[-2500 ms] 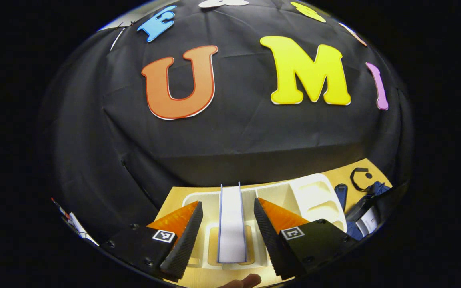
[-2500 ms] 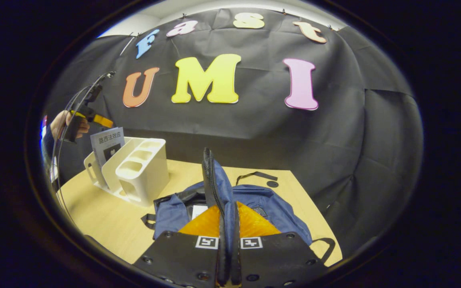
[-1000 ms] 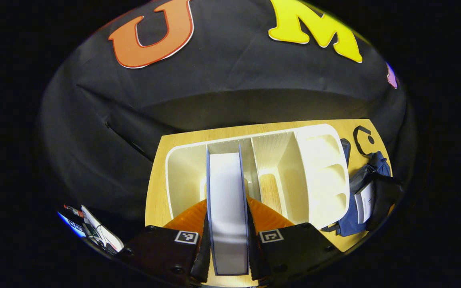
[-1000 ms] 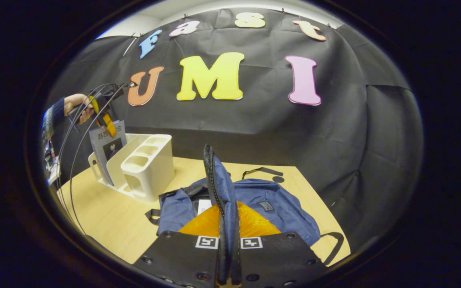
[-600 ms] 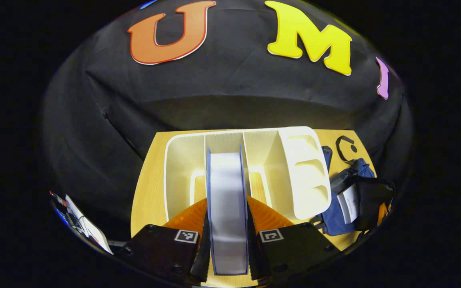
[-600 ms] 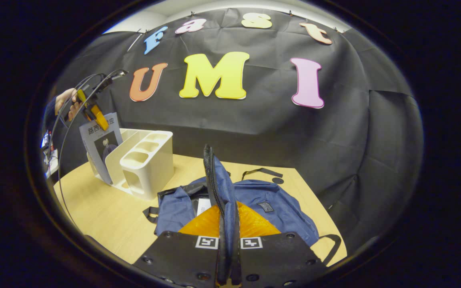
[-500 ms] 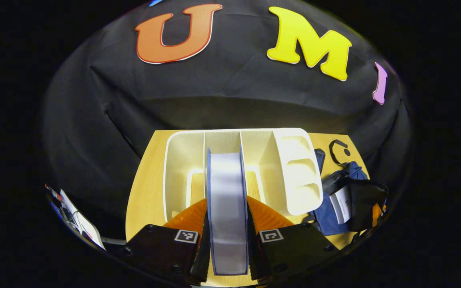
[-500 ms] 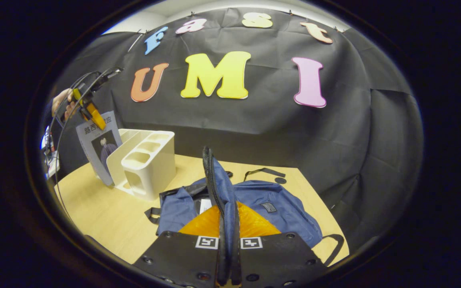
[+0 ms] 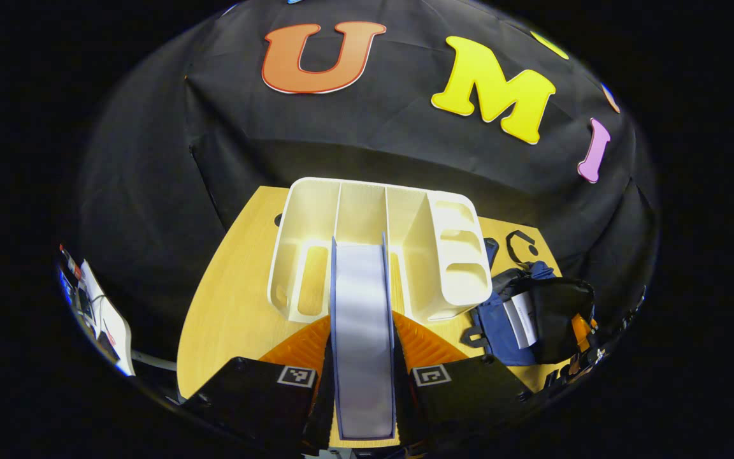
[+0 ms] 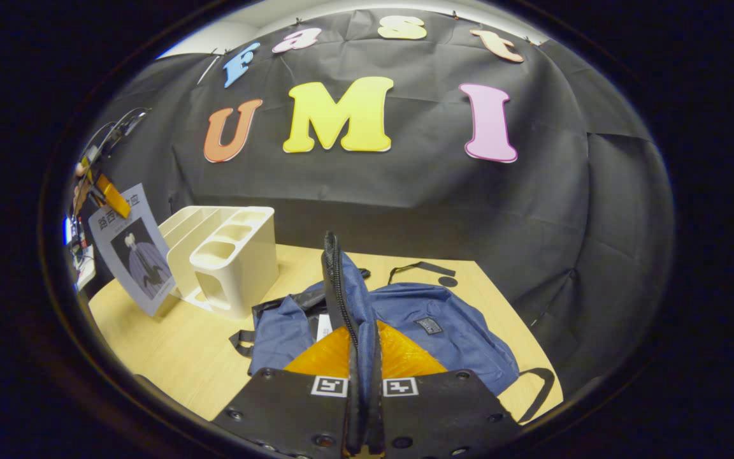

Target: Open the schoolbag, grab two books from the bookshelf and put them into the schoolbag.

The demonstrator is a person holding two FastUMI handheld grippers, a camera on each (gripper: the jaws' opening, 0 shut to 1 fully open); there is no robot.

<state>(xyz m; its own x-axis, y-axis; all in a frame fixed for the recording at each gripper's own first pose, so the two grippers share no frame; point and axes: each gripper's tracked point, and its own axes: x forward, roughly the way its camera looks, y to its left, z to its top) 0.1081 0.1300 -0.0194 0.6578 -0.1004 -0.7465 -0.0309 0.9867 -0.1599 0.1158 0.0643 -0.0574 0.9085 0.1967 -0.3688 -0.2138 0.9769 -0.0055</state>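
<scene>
above the table (image 9: 233, 306), left jaws clamp a book (image 9: 362, 344) upright; right jaws pinch the schoolbag (image 10: 405, 319) flap.

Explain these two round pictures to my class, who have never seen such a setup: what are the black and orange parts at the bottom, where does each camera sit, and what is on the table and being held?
No robot here: a person holds a two-finger tool in each hand, and a wide-angle camera rides on each one, looking along its fingers. The black and orange parts are those fingers.

In the left gripper view, the left tool is shut on a book, seen edge-on, clear of the white bookshelf on the wooden table.

In the right gripper view, the right tool pinches the zipped edge of the blue schoolbag, holding it up. At far left the same book's cover shows, gripped from above beside the bookshelf.
</scene>
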